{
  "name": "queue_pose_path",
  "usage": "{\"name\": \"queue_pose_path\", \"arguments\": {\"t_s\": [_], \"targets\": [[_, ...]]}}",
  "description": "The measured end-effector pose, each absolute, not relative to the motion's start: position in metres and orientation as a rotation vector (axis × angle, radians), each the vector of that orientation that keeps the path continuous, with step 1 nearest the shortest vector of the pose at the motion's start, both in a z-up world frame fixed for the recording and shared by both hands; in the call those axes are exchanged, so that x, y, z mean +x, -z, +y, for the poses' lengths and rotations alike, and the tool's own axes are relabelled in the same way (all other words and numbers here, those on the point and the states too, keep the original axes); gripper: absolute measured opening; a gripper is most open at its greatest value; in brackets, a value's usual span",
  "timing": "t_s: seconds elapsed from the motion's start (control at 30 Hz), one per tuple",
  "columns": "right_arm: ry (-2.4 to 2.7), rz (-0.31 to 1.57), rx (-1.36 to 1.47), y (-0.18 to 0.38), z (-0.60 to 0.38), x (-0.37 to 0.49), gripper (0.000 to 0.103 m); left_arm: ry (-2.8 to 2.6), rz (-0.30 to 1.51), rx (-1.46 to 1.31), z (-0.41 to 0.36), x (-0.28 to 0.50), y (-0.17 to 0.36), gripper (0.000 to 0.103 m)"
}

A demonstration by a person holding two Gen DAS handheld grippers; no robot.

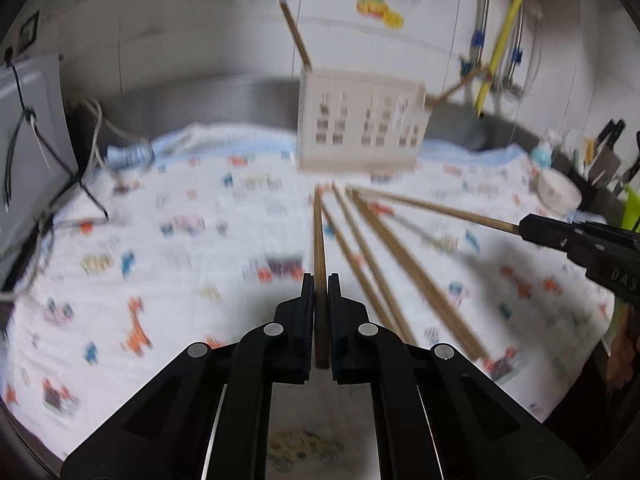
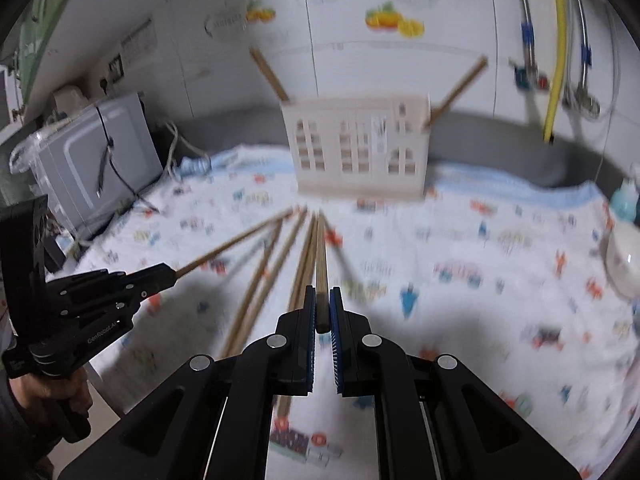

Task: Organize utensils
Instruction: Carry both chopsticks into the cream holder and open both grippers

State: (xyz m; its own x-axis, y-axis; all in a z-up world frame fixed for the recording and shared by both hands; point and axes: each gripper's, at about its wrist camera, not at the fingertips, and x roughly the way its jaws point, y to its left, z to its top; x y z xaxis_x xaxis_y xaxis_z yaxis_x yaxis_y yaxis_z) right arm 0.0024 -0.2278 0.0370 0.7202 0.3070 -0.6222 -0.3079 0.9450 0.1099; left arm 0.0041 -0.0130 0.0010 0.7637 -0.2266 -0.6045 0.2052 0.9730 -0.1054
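Cloth printed with animals covers the bench below a white tiled wall. Each tool, left and right, clamps one chopstick, with the holder beyond.

Both wrist views face the utensil holder.

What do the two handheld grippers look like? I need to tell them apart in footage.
Both are matte black plastic linkages with round silver pivot pins. The left gripper has plain black finger pads and white "GenRobot.AI" lettering on its side. The right gripper has blue ridged pads and partly visible white lettering, "DAS". A bare hand grips the left one's black handle; no cables show.
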Motion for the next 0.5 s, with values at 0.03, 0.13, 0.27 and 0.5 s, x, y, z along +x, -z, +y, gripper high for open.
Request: {"name": "queue_pose_path", "arguments": {"t_s": [0.03, 0.13, 0.27, 0.5], "targets": [[-0.345, 0.673, 0.0, -0.045, -0.228, 0.004, 0.007, 0.24, 0.642, -0.037, -0.012, 0.006, -0.008, 0.005], [-0.371, 0.628, 0.007, -0.07, -0.231, 0.013, 0.007, 0.248, 0.579, -0.032, -0.008, 0.012, -0.026, 0.005], [-0.405, 0.589, 0.016, -0.098, -0.231, 0.027, 0.007, 0.253, 0.518, -0.022, -0.008, 0.017, -0.041, 0.005], [-0.446, 0.576, -0.015, -0.131, -0.225, 0.05, 0.007, 0.302, 0.478, -0.009, -0.012, 0.037, -0.058, 0.005]]}}
